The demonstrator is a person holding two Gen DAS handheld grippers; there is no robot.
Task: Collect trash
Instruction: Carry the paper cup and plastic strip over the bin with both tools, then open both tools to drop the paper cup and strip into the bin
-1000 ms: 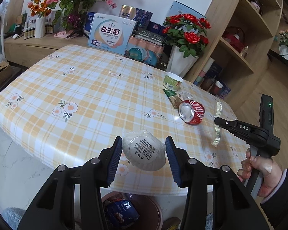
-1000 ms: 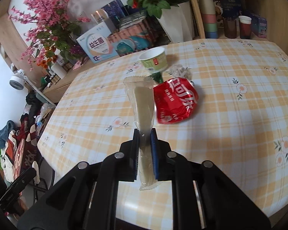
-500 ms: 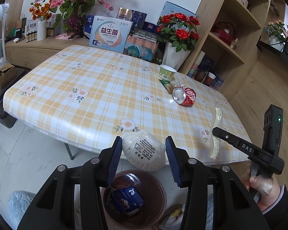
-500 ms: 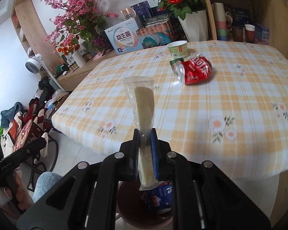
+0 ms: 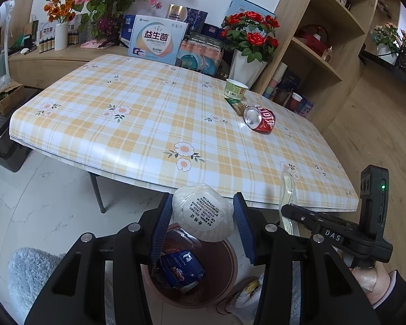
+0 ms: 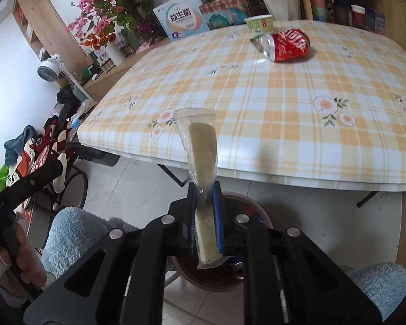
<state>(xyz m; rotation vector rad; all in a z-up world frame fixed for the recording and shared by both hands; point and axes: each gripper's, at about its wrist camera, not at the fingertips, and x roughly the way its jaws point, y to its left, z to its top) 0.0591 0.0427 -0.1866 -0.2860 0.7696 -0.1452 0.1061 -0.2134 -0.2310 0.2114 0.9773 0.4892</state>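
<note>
Over a brown trash bin (image 5: 224, 276), two hand-held grippers carry table litter.

Left gripper (image 5: 203, 216) clamps a white cup-shaped mask (image 5: 203, 218) at moderate spread; right gripper (image 6: 205, 216), nearly closed, pinches a clear wrapper (image 6: 201, 157) (pale strip inside). A crushed red can (image 5: 259, 119) lies on the checked table (image 5: 149, 124).

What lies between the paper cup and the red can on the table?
A small green packet lies flat between paper cup and red can, clearest in the left wrist view.
</note>
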